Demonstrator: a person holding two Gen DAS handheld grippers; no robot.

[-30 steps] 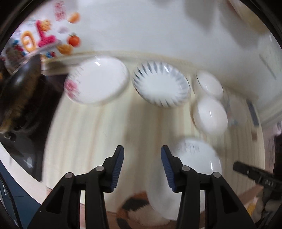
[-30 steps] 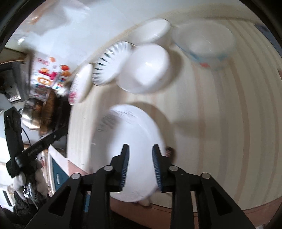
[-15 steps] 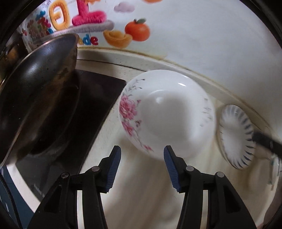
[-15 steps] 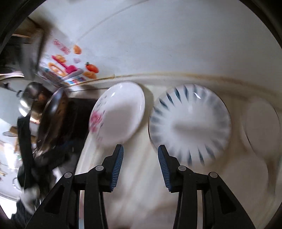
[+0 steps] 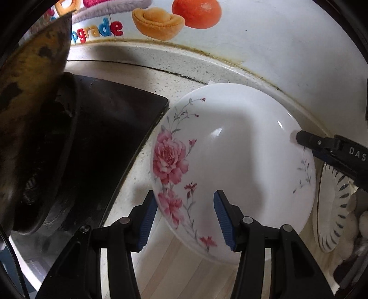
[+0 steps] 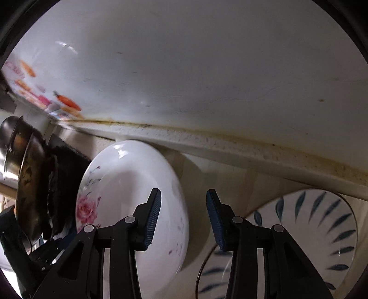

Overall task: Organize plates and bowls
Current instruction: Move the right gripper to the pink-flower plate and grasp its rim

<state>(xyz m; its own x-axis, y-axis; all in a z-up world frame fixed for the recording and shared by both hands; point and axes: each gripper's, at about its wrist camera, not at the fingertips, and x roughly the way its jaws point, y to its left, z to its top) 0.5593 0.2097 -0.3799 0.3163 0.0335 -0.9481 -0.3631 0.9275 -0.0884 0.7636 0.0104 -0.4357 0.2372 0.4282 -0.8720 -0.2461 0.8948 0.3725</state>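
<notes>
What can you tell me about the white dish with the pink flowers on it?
The flowered dish is round, glossy and white, ceramic by its look, with pink roses and thin grey stems down one side of its inside and a small sprig opposite. It sits upright on the pale striped countertop, near the back wall, beside the dark stove and a blue-leaf plate. The left gripper straddles its near rim; the right gripper, jaws closing, straddles the other edge. Neither clearly pinches it.

White wall (image 6: 207, 69) rose behind a speckled counter (image 5: 142, 78); grimy seam between them; colourful sticker (image 5: 161, 20) on the wall; black hob (image 5: 110, 128) at left.
</notes>
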